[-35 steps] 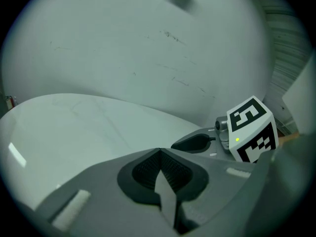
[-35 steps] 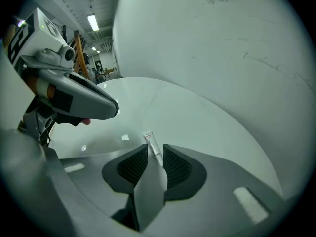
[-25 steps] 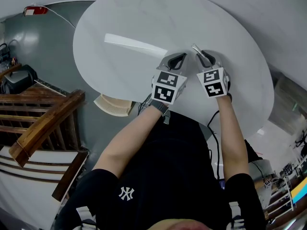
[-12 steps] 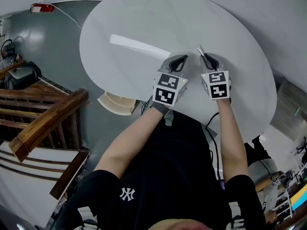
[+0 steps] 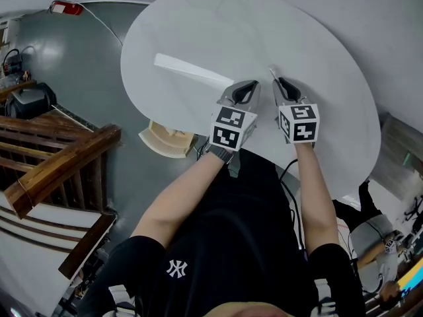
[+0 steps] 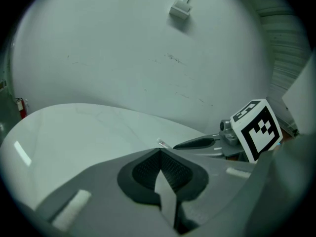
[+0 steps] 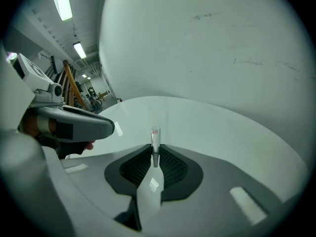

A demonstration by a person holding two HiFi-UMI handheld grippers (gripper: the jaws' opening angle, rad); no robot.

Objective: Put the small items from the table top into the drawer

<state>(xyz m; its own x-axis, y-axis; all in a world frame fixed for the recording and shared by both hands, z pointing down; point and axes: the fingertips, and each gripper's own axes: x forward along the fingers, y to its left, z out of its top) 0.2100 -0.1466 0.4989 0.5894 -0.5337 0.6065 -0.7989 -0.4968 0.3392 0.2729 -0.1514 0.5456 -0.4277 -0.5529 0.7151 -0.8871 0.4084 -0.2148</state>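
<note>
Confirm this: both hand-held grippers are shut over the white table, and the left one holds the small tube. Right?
Wrong on one point: the tube is in the right hand-held gripper, not the left, as the right gripper view shows. The left hand-held gripper is shut on nothing. Both are shut over the table.

A workshop-like hall: ceiling strip lights (image 7: 60, 1), grey floor (image 5: 86, 78), wooden railing (image 5: 66, 160).

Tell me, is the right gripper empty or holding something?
Holding: the right gripper is shut on a small tube that sticks out ahead.
</note>
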